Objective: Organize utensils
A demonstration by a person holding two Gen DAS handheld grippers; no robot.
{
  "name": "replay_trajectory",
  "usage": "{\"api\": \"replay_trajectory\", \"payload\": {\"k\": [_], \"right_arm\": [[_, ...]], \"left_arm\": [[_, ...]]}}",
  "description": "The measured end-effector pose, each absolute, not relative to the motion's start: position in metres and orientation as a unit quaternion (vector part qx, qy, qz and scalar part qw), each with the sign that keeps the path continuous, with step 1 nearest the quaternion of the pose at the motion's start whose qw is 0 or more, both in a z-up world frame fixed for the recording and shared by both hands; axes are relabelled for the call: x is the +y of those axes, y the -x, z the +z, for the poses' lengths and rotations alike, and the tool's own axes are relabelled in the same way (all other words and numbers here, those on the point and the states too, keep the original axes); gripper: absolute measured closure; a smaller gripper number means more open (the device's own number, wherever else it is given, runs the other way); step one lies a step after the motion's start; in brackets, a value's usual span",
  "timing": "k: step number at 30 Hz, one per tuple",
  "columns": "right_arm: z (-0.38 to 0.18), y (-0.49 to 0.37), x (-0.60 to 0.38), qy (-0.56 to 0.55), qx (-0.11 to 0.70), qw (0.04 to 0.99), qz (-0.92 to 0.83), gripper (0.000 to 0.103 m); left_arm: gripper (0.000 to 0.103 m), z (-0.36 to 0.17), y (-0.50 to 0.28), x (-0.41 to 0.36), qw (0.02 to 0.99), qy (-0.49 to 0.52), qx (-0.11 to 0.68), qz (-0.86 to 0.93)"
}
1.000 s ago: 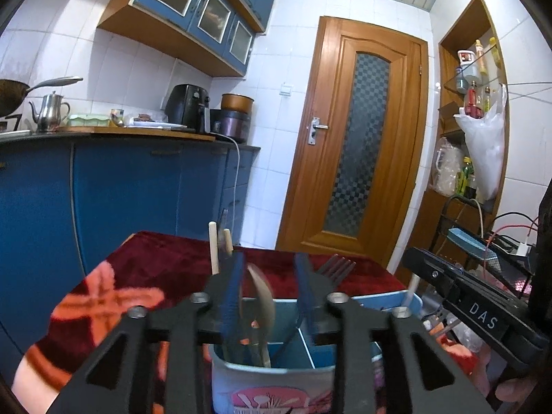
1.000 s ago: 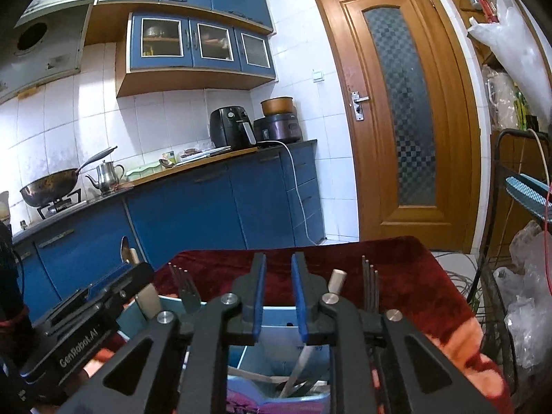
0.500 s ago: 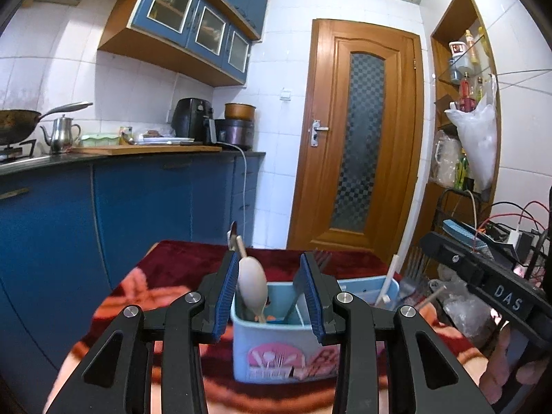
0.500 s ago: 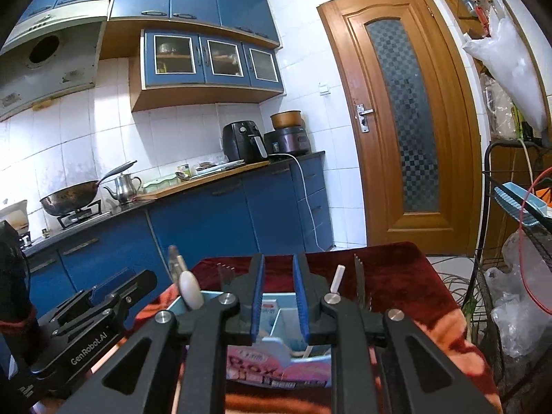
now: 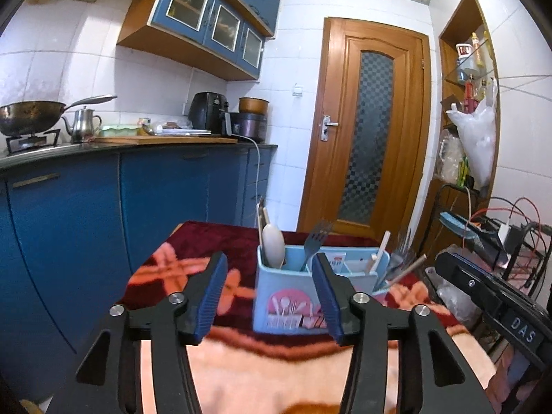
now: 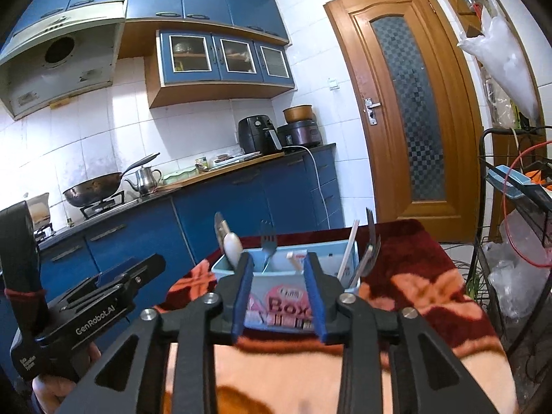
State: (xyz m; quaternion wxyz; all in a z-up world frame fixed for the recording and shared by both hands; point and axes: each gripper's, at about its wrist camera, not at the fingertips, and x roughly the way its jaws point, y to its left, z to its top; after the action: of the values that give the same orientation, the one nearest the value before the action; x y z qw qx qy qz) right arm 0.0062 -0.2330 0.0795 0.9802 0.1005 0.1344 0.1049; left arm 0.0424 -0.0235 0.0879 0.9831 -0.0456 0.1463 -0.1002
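Observation:
A light blue utensil box [image 5: 293, 305] stands on a table with a red and peach patterned cloth [image 5: 179, 269]. It holds a spoon [image 5: 272, 245], a fork [image 5: 315, 239], a white stick [image 5: 379, 252] and more forks at its right end [image 5: 402, 255]. My left gripper [image 5: 269, 296] is open and empty, short of the box. In the right wrist view the box [image 6: 286, 296] sits beyond my right gripper [image 6: 277, 296], which is open and empty. The left gripper body [image 6: 93, 307] shows at that view's left.
Blue kitchen cabinets [image 5: 155, 200] with a counter run along the left. A wooden door [image 5: 365, 145] is behind the table. A wire rack with cables and bags [image 6: 510, 241] stands to the right. The right gripper body [image 5: 493, 307] shows at the left wrist view's right edge.
Both grippers have drawn back from the utensil box and opened wider. The spoon that was between the left gripper's fingers now stands in the box.

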Motion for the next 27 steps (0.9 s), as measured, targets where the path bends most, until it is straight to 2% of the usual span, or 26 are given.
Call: {"api": "replay_trajectory", "payload": {"k": [3, 6, 8, 20, 27], "right_arm": [[0.072, 0.007, -0.228, -0.096, 0.135, 0.981, 0.105, 0.058], [0.063, 0.018, -0.228, -0.088, 0.134, 0.982, 0.100, 0.042], [0.058, 0.024, -0.228, -0.088, 0.133, 0.983, 0.093, 0.034], [0.012, 0.039, -0.237, -0.094, 0.150, 0.982, 0.066, 0.022], [-0.002, 0.042, -0.237, -0.094, 0.147, 0.983, 0.063, 0.021]], "left_arm": [[0.040, 0.081, -0.032, -0.022, 0.983, 0.042, 0.151, -0.096], [0.029, 0.073, -0.022, -0.021, 0.983, 0.036, 0.154, -0.089], [0.029, 0.068, -0.018, -0.022, 0.984, 0.028, 0.152, -0.084], [0.026, 0.033, -0.007, -0.031, 0.982, 0.001, 0.172, -0.079], [0.026, 0.018, -0.007, -0.035, 0.980, -0.004, 0.185, -0.076]]}}
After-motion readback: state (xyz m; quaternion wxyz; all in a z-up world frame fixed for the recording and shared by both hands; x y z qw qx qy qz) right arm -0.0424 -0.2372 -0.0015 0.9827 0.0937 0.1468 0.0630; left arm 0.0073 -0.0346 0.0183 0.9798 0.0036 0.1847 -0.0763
